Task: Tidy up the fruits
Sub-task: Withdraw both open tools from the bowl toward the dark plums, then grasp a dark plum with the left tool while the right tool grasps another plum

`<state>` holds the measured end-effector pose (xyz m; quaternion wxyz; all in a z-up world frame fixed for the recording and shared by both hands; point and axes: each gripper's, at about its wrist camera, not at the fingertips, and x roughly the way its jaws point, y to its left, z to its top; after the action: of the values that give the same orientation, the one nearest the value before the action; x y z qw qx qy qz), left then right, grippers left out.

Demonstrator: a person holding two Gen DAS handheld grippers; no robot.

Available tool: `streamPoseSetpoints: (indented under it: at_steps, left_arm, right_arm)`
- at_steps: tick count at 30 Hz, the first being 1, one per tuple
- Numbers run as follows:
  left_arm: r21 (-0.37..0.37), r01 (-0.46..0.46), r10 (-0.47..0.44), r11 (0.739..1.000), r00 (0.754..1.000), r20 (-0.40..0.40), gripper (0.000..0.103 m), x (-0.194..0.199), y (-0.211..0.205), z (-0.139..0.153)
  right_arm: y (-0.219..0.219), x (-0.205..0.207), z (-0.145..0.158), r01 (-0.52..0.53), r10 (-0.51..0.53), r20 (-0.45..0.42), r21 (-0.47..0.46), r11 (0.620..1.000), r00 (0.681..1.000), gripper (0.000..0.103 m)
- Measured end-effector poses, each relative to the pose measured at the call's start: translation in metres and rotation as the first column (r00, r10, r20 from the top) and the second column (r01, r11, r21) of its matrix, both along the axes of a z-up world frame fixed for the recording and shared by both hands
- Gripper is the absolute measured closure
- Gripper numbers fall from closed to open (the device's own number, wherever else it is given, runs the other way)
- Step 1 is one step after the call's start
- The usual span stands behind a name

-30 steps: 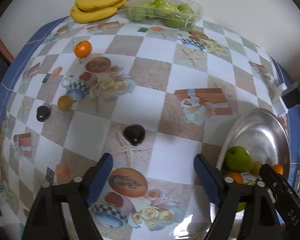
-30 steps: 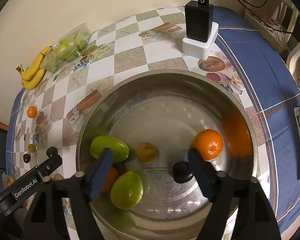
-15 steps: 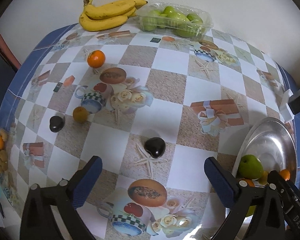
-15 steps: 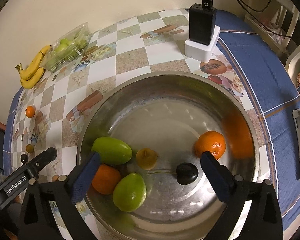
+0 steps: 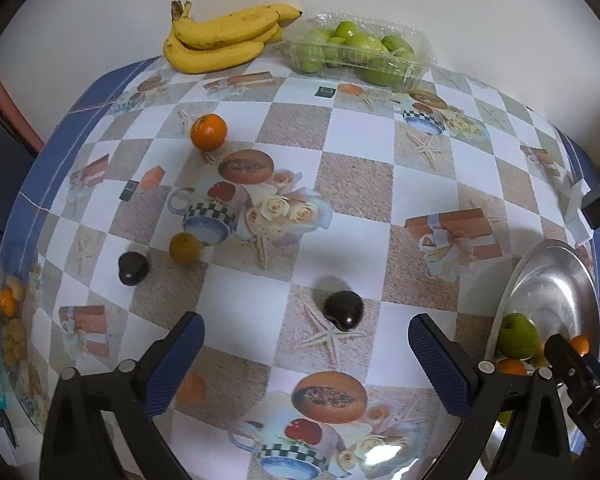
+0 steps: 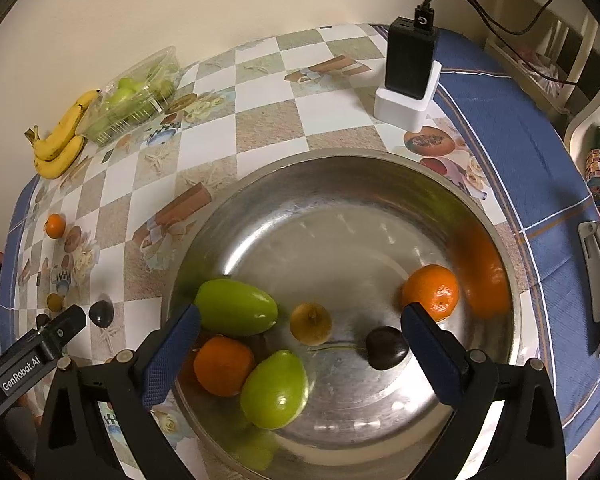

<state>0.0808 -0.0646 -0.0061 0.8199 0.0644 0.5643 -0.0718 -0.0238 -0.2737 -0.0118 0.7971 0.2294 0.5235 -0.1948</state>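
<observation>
**Both grippers spread wide; dark fruit left in the bowl**

The steel bowl (image 6: pixel 340 184) filled the centre of the right wrist view, holding two green fruits (image 6: pixel 236 307), two mandarins (image 6: pixel 431 292), a small yellow-brown fruit (image 6: pixel 311 323) and a dark plum (image 6: pixel 386 347). A second earlier that plum sat right against the right gripper's (image 6: pixel 300 356) right pad; the fingers had since spread wide and it lay free between them, untouched.

In the left wrist view the left gripper (image 5: pixel 306 360) had likewise widened from a narrower gap and held nothing. Another dark plum (image 5: pixel 344 310) lay on the checked tablecloth (image 5: pixel 364 136) just above it. Bananas (image 5: pixel 224 40) and a clear tray of green fruit (image 5: pixel 360 52) sat lower from the top edge than before.
</observation>
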Motion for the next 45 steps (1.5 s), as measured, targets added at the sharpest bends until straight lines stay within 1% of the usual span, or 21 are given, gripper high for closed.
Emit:
streamPoseSetpoints:
  at_steps: [9, 15, 17, 19, 20, 23, 26, 34, 35, 36, 38, 40, 42, 43, 45]
  left_arm:
    - [-0.001, -0.003, 0.003, 1.0, 1.0, 0.02, 0.0, 0.01, 0.024, 0.006]
    - [-0.022, -0.042, 0.043, 0.999, 0.998, 0.046, 0.0, 0.023, 0.061, 0.015]
    - [-0.019, -0.051, 0.052, 0.999, 0.997, 0.053, 0.0, 0.028, 0.074, 0.016]
    - [-0.017, -0.083, 0.084, 0.996, 0.994, 0.065, 0.0, 0.034, 0.091, 0.018]
    - [-0.03, -0.104, 0.106, 0.994, 0.992, 0.066, 0.0, 0.037, 0.102, 0.018]
    - [-0.072, -0.153, 0.157, 0.986, 0.986, 0.049, 0.0, 0.045, 0.124, 0.018]
    - [-0.091, -0.203, 0.205, 0.975, 0.979, 0.018, 0.0, 0.052, 0.144, 0.011]
    - [-0.131, -0.247, 0.239, 0.96, 0.968, -0.073, 0.001, 0.065, 0.164, -0.015]
    - [-0.135, -0.249, 0.239, 0.959, 0.968, -0.081, 0.003, 0.066, 0.165, -0.018]
    - [-0.139, -0.248, 0.238, 0.959, 0.968, -0.084, 0.006, 0.067, 0.166, -0.019]
    - [-0.156, -0.246, 0.234, 0.957, 0.968, -0.095, 0.008, 0.068, 0.167, -0.022]
    - [-0.165, -0.245, 0.23, 0.955, 0.968, -0.104, 0.011, 0.069, 0.167, -0.025]
    - [-0.17, -0.238, 0.222, 0.956, 0.969, -0.109, 0.015, 0.07, 0.167, -0.027]
    - [-0.173, -0.236, 0.219, 0.956, 0.969, -0.114, 0.015, 0.071, 0.166, -0.028]
    - [-0.181, -0.234, 0.214, 0.955, 0.969, -0.122, 0.016, 0.072, 0.166, -0.03]
  right_arm:
    - [0.026, 0.016, 0.009, -0.03, 0.031, 0.024, -0.012, 0.999, 0.999, 0.003]
    - [0.056, 0.032, 0.024, -0.08, 0.081, 0.082, -0.016, 0.997, 0.993, 0.003]
    - [0.069, 0.04, 0.03, -0.105, 0.107, 0.108, -0.021, 0.994, 0.988, 0.003]
    - [0.081, 0.047, 0.033, -0.132, 0.134, 0.127, -0.024, 0.991, 0.983, 0.003]
    - [0.087, 0.05, 0.034, -0.144, 0.146, 0.133, -0.027, 0.989, 0.98, 0.003]
    - [0.105, 0.06, 0.031, -0.18, 0.181, 0.14, -0.021, 0.983, 0.973, 0.003]
    - [0.12, 0.069, 0.025, -0.216, 0.215, 0.128, -0.01, 0.976, 0.968, 0.003]
    - [0.154, 0.085, -0.001, -0.276, 0.276, 0.073, -0.008, 0.961, 0.958, 0.003]
    - [0.157, 0.087, -0.004, -0.281, 0.281, 0.07, -0.004, 0.96, 0.957, 0.004]
    - [0.159, 0.089, -0.006, -0.285, 0.285, 0.067, -0.003, 0.958, 0.956, 0.005]
    - [0.163, 0.092, -0.009, -0.293, 0.293, 0.059, -0.006, 0.956, 0.954, 0.013]
    - [0.166, 0.093, -0.012, -0.297, 0.297, 0.057, -0.001, 0.955, 0.953, 0.017]
    - [0.168, 0.095, -0.015, -0.299, 0.299, 0.05, -0.003, 0.954, 0.953, 0.025]
    - [0.168, 0.095, -0.016, -0.297, 0.297, 0.047, -0.004, 0.955, 0.954, 0.03]
    - [0.167, 0.096, -0.019, -0.293, 0.293, 0.041, -0.001, 0.956, 0.955, 0.033]
